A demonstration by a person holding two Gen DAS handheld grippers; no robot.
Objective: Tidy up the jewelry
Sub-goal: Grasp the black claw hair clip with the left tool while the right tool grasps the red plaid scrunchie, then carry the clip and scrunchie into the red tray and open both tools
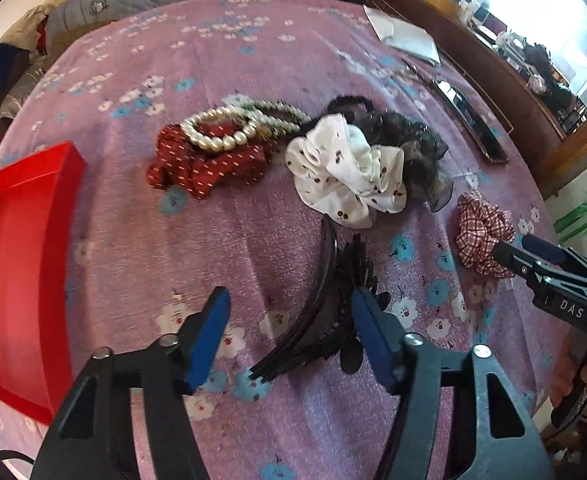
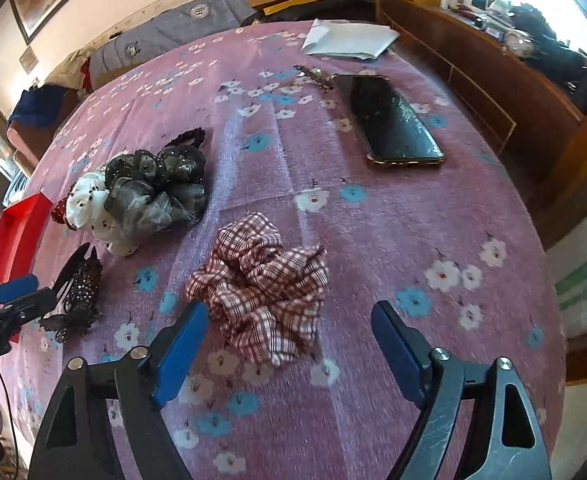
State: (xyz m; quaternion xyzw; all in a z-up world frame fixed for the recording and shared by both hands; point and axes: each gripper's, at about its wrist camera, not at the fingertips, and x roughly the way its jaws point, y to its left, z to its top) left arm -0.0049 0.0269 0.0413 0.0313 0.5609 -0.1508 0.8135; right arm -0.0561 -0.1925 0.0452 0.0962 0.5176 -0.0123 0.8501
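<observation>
Left wrist view: the left gripper (image 1: 289, 334) gapes wide around the black hair claw (image 1: 325, 316), red tray (image 1: 17, 272) off to its left, while in the right wrist view the right gripper (image 2: 289, 344) is wide open just behind the plaid scrunchie (image 2: 261, 280), so closing off-center would probably skid that claw away.

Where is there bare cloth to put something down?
Bare cloth lies between the red tray and black clip, and right of the plaid scrunchie, below the phone. The pearls and white scrunchie crowd together.
</observation>
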